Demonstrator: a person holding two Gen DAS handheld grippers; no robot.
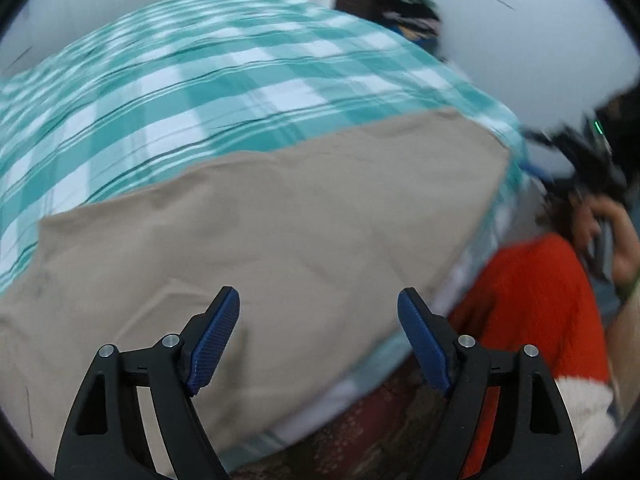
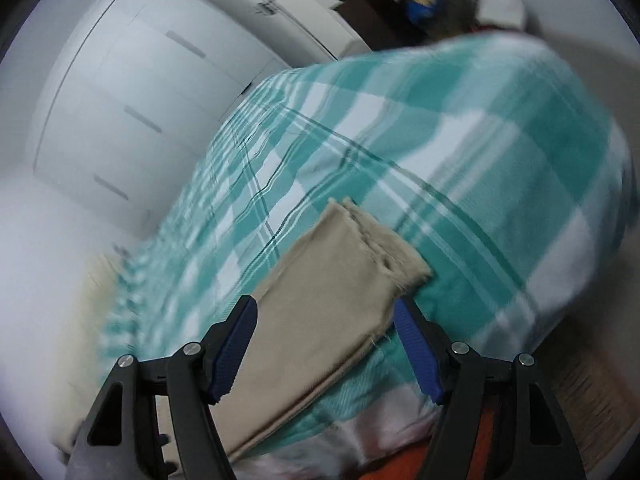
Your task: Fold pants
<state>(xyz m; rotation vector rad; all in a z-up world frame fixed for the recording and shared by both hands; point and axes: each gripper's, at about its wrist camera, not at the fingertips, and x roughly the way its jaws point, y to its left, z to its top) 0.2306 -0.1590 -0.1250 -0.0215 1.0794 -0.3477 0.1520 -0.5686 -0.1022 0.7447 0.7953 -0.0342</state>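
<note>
Tan pants [image 1: 248, 240] lie flat on a teal and white checked bed cover [image 1: 168, 92]. In the left wrist view they fill the lower middle. My left gripper [image 1: 319, 312] is open and empty, held just above the cloth near the bed's edge. In the right wrist view the leg ends of the pants [image 2: 344, 280] lie doubled, their frayed hems pointing away. My right gripper [image 2: 326, 320] is open and empty, its fingers either side of the leg end, above it.
The bed cover [image 2: 460, 160] hangs over the bed's near edge. White wardrobe doors [image 2: 120, 100] stand to the left. A dark cabinet with a pile of things [image 1: 400, 4] stands beyond the bed. The person's red sleeve [image 1: 540, 300] is at the right.
</note>
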